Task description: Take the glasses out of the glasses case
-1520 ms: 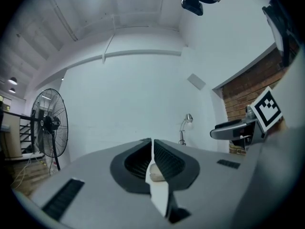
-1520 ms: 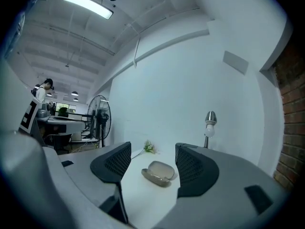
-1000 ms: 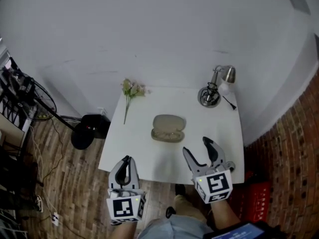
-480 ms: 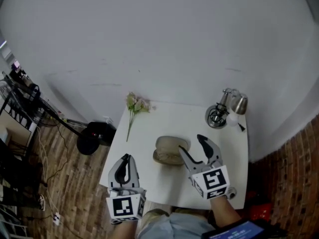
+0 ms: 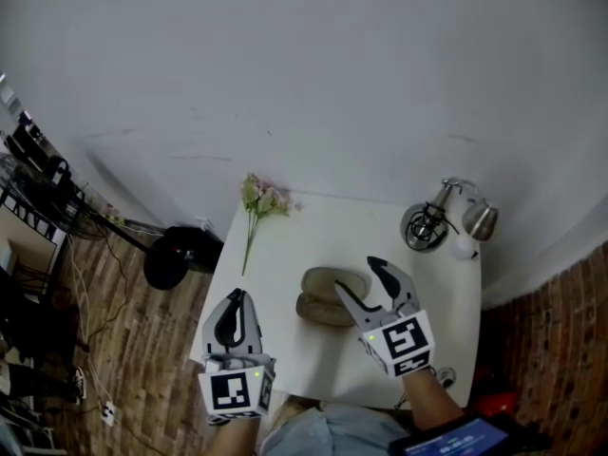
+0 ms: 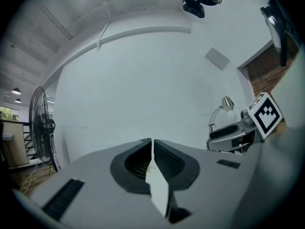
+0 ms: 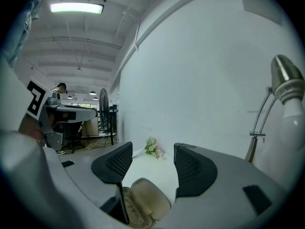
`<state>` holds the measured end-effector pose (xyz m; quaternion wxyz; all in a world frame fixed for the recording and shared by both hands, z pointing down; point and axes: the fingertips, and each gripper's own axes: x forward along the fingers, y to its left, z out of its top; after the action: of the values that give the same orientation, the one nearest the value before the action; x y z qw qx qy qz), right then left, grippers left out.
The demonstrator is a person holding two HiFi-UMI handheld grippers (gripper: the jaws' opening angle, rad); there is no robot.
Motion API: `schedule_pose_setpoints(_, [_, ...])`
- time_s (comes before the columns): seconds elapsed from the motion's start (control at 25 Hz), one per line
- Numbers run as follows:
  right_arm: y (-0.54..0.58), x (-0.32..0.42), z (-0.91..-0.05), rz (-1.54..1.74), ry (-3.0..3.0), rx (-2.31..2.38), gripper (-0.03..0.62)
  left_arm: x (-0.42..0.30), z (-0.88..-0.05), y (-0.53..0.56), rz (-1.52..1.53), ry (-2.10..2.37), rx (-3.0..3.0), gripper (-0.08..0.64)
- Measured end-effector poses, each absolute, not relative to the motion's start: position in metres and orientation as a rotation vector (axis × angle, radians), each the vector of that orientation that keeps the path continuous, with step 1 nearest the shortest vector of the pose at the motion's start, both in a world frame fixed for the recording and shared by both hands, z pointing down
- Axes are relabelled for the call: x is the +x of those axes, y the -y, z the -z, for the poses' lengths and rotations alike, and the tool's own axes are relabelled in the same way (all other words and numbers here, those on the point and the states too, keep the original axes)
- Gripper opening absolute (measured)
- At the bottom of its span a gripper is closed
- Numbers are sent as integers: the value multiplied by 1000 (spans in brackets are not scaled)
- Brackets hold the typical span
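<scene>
Case [image 5: 321,297] is seen open at frame centre, glasses [image 7: 127,208] not yet removed. Right gripper [image 5: 358,278] is held over it, jaws apart, empty. Left gripper [image 5: 235,304], lower left, is closed on nothing.

White table [image 5: 306,238] bears glasses case [image 5: 326,296], flower sprig [image 5: 258,203], desk lamp [image 5: 429,226].

dim and greyish in the head view, softly and evenly lit, with only a faint shadow under the glasses case [image 5: 329,288]; strongly bowed at the edges; ringed by black corners in both gripper views; brighter there, with mild glare from a ceiling strip light [image 7: 76,7]; soft-focused near the lens
</scene>
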<state>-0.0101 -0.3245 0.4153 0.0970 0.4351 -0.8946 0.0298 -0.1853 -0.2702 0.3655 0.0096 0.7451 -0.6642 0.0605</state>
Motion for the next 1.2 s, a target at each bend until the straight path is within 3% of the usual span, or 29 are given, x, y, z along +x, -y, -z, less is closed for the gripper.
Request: schedule_pose_setpoints(1.2, [290, -34, -625, -428, 2314, 814, 188, -242, -443, 302, -314, 1995, 2221, 18])
